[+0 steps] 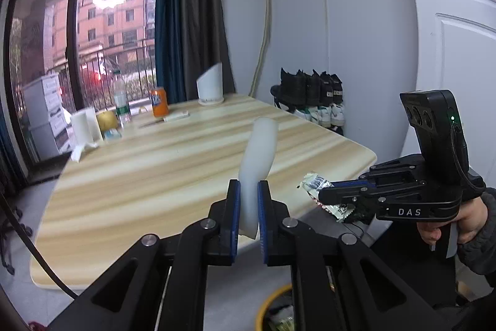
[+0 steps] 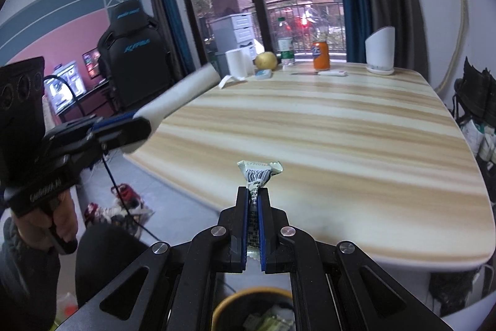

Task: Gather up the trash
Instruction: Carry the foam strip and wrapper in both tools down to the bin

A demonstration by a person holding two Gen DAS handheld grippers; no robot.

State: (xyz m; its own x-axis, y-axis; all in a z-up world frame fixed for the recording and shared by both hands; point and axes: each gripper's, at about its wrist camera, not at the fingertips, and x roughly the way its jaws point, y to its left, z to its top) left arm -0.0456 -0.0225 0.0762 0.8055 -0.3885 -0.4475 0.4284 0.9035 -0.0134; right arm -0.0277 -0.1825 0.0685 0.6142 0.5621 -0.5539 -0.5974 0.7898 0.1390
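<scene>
The left tool [image 1: 248,200] is clenched on a pale, soft-looking white tube [image 1: 259,163], perhaps rolled paper or foam, which stands up out of the blue pads toward the middle of the left wrist frame. The right tool [image 2: 254,207] is clenched on a crumpled snack wrapper [image 2: 259,172] with a barcode, its loose end fanning out above the pads at centre frame. Both pieces of trash are lifted clear of the wood-grain worktop [image 2: 341,129], near its front edge. A yellow-rimmed trash bin [image 2: 252,297], already holding some rubbish, shows at the bottom centre of both wrist views, below the tools.

Likely risks from here:
- The tube is long and gripped near one end. If it is let go while not over the bin mouth, it could tip across the rim and fall to the floor
- The wrapper is light and pinched flat; it may cling to a pad after the jaws part, or flutter sideways and miss the bin
- In the left wrist view the right tool [image 1: 344,191] sits at the right of the frame, fairly near the left one. Bringing both over the one opening together could make them knock, or the tube could sweep the wrapper aside
- The orange soda can [image 2: 321,55], water bottle [image 2: 285,47] and paper roll [image 2: 237,61] at the top of the right wrist frame stand well apart from the tools, so I judge them at little risk
</scene>
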